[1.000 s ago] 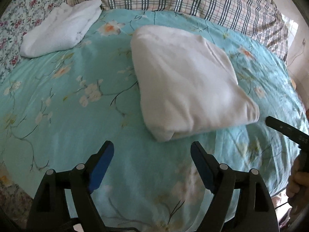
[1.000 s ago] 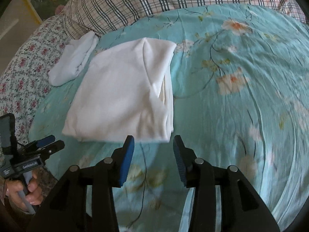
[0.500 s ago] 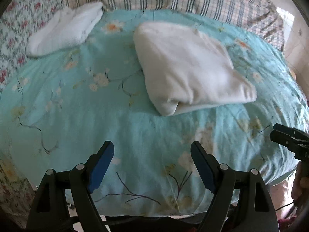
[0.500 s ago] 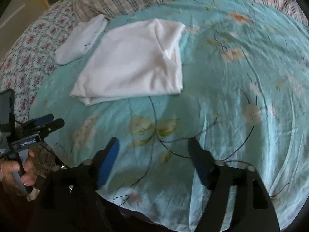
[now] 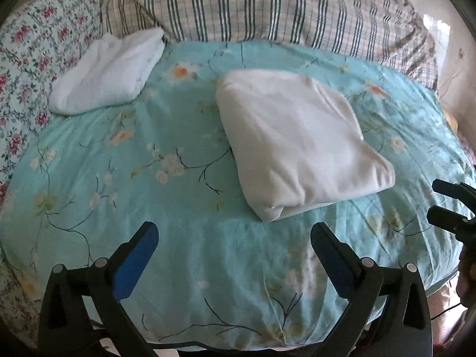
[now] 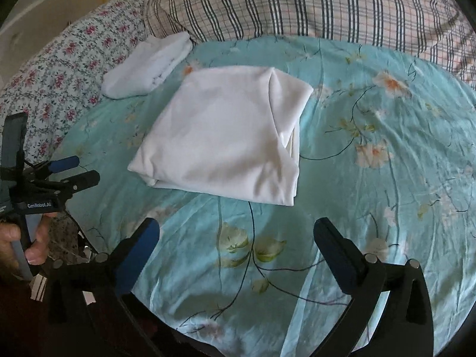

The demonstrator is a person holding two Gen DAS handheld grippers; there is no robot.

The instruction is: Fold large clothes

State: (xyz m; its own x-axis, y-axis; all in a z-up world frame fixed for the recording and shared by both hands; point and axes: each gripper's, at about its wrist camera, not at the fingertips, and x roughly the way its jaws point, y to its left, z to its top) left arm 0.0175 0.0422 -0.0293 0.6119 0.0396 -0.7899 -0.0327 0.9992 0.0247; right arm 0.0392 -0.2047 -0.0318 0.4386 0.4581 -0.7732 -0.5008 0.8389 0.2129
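A white garment (image 5: 297, 142) lies folded into a thick rectangle on the turquoise flowered bed cover (image 5: 178, 196). It also shows in the right wrist view (image 6: 226, 142). My left gripper (image 5: 233, 235) is open and empty, held back near the bed's front edge, short of the garment. My right gripper (image 6: 236, 232) is open and empty, also back from the garment's near edge. Each gripper appears at the side of the other's view: the right gripper (image 5: 452, 205) and the left gripper (image 6: 71, 169).
A second folded white garment (image 5: 110, 71) lies at the back left by the flowered pillow (image 5: 32, 59). A plaid pillow (image 5: 267, 9) runs along the back. The bed's front edge (image 5: 238, 345) is just under my grippers.
Both grippers have pulled back from the folded garment toward the bed's front edge. The right gripper's jaws have opened wider. The garment has stayed put.
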